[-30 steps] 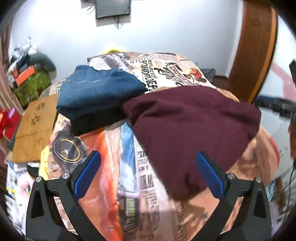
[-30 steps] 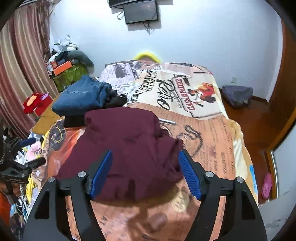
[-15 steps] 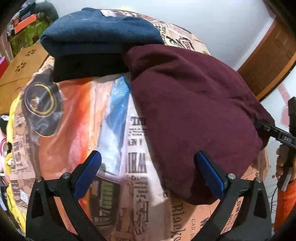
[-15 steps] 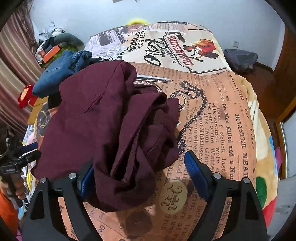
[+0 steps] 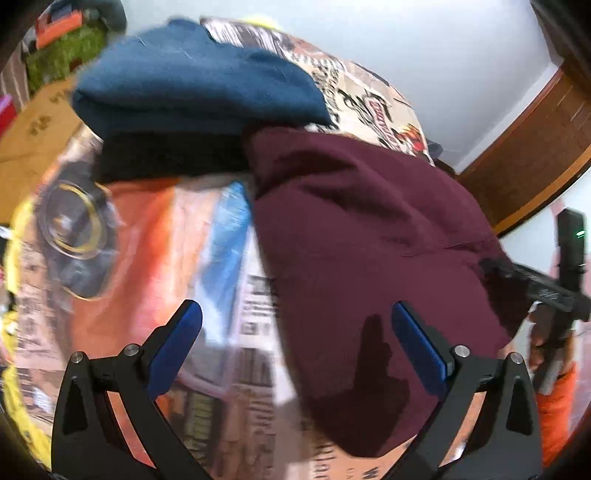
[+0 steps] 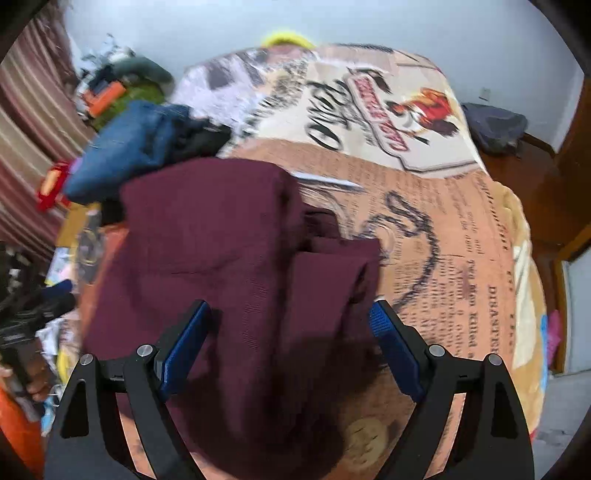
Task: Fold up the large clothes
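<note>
The newsprint-patterned bedspread [image 6: 461, 229] fills both views; the maroon garment [image 6: 229, 258] lies bunched at its centre, folded jeans [image 5: 192, 81] touching it at 11 o'clock; left gripper [image 5: 295, 332] and right gripper [image 6: 288, 332] hover spread wide, holding nothing.

White walls [image 6: 369, 22], wooden door [image 5: 535, 155], striped curtains [image 6: 29, 122], bed [image 6: 480, 240].

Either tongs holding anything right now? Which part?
Nothing held. Left tongs and right tongs are both open above the maroon garment.
</note>
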`<state>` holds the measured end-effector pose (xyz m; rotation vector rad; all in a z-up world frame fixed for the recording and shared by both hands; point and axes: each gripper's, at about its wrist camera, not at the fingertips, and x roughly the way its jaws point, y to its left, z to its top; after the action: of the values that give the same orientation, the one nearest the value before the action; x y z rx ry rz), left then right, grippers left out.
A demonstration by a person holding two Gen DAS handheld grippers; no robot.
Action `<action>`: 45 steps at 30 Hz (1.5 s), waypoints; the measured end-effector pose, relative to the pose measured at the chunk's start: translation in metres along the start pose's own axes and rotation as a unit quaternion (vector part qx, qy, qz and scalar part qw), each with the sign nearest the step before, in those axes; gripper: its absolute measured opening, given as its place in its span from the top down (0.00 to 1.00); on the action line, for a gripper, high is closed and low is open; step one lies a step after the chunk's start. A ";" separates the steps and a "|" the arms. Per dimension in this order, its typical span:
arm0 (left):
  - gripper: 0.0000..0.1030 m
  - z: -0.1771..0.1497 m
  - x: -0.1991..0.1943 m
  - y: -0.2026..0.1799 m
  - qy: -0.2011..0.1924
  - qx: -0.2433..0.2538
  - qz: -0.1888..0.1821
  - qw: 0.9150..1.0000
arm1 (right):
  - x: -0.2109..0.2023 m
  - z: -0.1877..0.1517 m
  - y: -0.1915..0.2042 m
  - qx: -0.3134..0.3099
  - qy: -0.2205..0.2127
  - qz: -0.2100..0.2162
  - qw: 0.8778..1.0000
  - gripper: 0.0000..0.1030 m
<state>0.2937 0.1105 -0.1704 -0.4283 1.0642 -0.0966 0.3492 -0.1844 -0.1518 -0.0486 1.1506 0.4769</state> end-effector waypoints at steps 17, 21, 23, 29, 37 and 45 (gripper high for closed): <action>0.00 0.007 0.082 0.014 0.090 -0.107 -0.164 0.976 | 0.054 0.005 -0.051 0.094 0.112 0.195 0.970 0.00; 0.00 0.013 0.089 0.013 0.097 -0.114 -0.175 0.973 | 0.057 0.009 -0.050 0.095 0.112 0.191 0.970 0.00; 0.00 0.013 0.091 0.010 0.098 -0.117 -0.179 0.972 | 0.056 0.009 -0.052 0.096 0.110 0.195 0.970 0.00; 0.21 0.000 0.085 0.010 0.093 -0.131 -0.191 0.968 | 0.029 -0.005 -0.045 0.096 0.083 0.195 0.973 0.32; 0.42 -0.021 0.042 -0.002 0.086 -0.101 -0.181 0.975 | -0.008 -0.035 -0.019 0.088 0.073 0.182 0.977 0.54; 0.52 -0.025 -0.042 -0.030 0.038 -0.039 -0.169 0.984 | -0.044 -0.041 0.010 0.081 0.057 0.205 0.974 0.65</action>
<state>0.2554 0.0872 -0.1349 -0.6786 1.0649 -0.3755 0.2958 -0.2020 -0.1280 0.3136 1.3154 0.7505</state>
